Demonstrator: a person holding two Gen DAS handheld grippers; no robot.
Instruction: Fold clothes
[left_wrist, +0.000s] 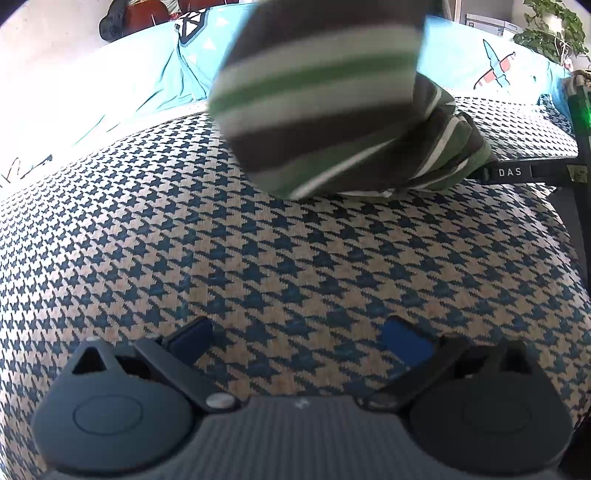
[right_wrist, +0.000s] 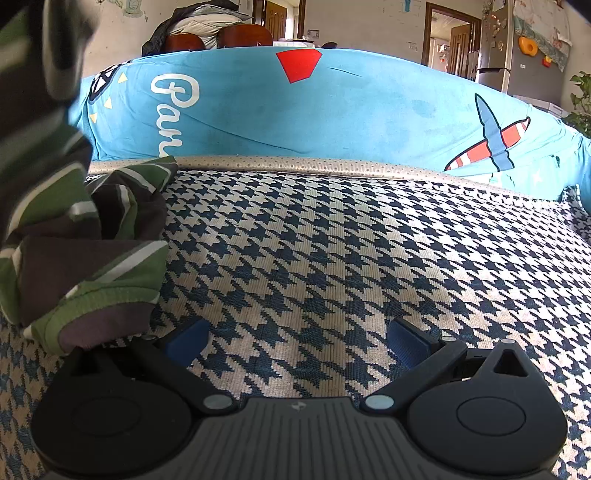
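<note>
Striped garment (left_wrist: 332, 110) is bunched on the houndstooth cover (left_wrist: 258, 258), part blurred above it. Left gripper (left_wrist: 295, 339) and right gripper (right_wrist: 295, 341) are held empty, fingers apart, low over cover, probably awaiting a grasp.

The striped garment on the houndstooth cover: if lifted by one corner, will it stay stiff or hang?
The striped garment looks soft and crumpled, so it would probably hang and unfold. It seems light. On the woven houndstooth cover it may drag rather than slide.
</note>
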